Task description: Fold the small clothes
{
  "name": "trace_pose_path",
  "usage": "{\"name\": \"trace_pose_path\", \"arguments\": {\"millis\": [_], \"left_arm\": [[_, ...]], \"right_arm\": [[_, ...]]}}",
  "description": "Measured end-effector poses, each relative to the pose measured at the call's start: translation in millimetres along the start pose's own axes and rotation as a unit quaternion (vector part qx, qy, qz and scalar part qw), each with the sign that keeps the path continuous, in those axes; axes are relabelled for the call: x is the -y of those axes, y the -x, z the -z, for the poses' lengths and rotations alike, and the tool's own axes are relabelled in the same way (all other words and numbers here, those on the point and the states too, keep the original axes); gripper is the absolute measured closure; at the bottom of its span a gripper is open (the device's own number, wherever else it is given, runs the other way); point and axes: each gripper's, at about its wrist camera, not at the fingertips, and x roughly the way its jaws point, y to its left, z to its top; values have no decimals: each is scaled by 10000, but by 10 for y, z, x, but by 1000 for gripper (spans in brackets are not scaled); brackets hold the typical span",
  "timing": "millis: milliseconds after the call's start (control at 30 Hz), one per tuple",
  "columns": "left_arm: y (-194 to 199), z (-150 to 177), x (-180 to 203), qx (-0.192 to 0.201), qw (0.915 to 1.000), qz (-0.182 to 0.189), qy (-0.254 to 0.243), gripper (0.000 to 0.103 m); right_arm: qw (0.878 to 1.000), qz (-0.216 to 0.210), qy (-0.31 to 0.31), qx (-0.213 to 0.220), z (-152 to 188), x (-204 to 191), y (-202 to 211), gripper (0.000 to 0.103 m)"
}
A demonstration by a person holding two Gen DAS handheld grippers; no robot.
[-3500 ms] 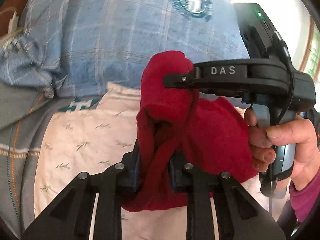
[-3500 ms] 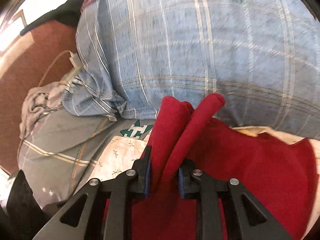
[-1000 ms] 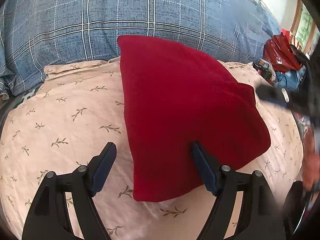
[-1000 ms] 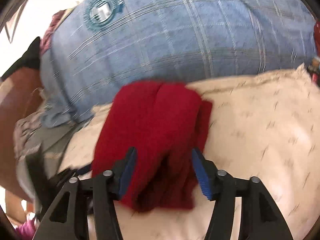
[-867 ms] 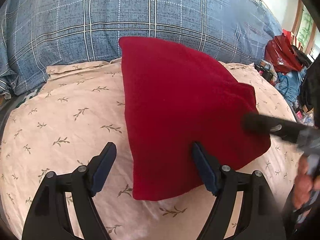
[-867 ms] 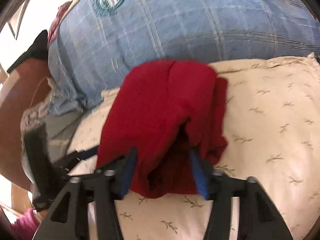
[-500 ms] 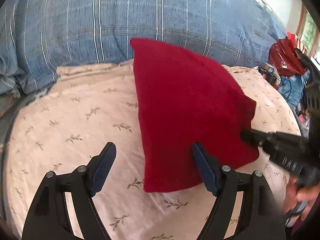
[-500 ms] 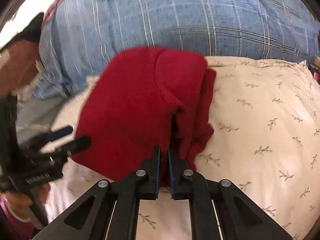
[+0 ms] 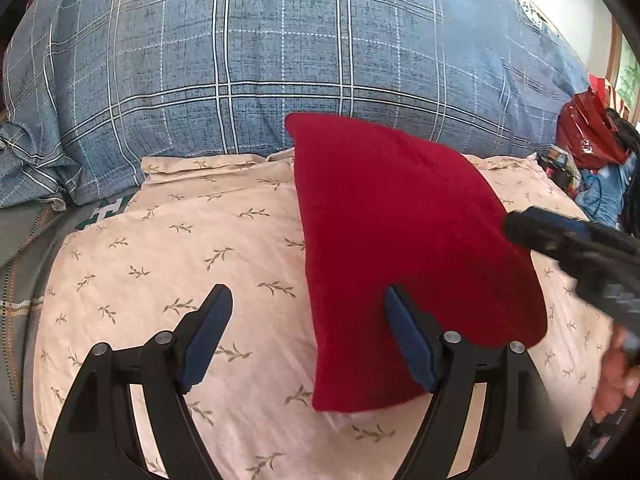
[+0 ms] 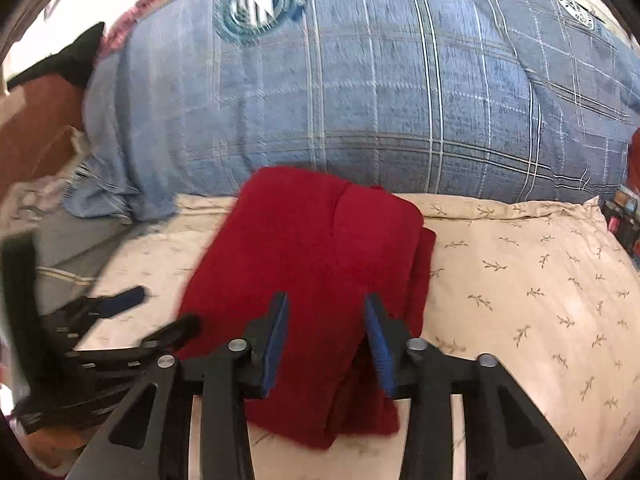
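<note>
Since a moment ago: both my grippers held the red cloth (image 9: pixel 404 248) pinched up in the air; it now lies folded on the pillow (image 9: pixel 168 240), and my right gripper (image 10: pixel 326 332), which was pinched shut at the cloth's near edge half a second back, has spread again.
Cloth: a thick folded wedge on the pillow, its far corner up against the blue quilt (image 9: pixel 280 60); I judge it was set there so the soft flat top keeps the layers stacked.
Loose side: from the right camera, layered edges show on the side away from my left gripper (image 9: pixel 308 340), slightly stepped, not flush.
Left gripper: fingers wide apart, holding nothing; one pad sits over the near part of the cloth, the other over bare pillow. Low and level, pointing at the quilt.
Right gripper: fingers parted, gripping nothing, straddling the near end of the cloth; I cannot tell if the pads touch it. Angled in from the loose side.
Stage: I judge this fold done, with at most a tidy of the stepped edges left.
</note>
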Motion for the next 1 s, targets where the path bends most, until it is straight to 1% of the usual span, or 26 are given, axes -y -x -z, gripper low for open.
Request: {"name": "trace_pose_path", "arguments": {"millis": [67,100,133,167,233,267,433,567,700,900,1000], "left_arm": [[-48,-16,-8,-27,10000,21,-9,24],[-69,-16,-1,-25,10000,15,-37,24],[-72,-15,11,-20,10000,21,-57,24],[-92,-16,23,-19,9999,35,-93,24],[-116,-18,39,-14,9999,36,-124,23],[-120,-19,43,-10,9999,41,-129,23],[-109,-15,62,-13,9999,26,-131,23],[-104,4,76,-13,9999,-3,-136,23],[-109,13,79,-35,9999,-8,-123,23],[-111,24,99,-26,9999,-32,-114,22],[-110,20,94,-39,9999,-15,-108,22]], "right_arm": [[9994,319,-9,-130,21,54,-179,68],[9984,551,-7,-154,29,85,-246,68],[9977,649,-20,-216,41,118,-308,66],[9978,605,-106,-259,48,164,-369,67],[9976,347,-522,-290,68,316,-430,65],[9975,292,-580,-284,70,343,-434,65],[9982,458,-297,-252,81,242,-359,64],[9980,358,-475,-203,80,250,-195,61],[9986,339,-393,-39,77,150,-58,61],[9988,263,-409,-85,77,128,-62,60],[9985,225,-490,-113,74,142,-81,55]]}}
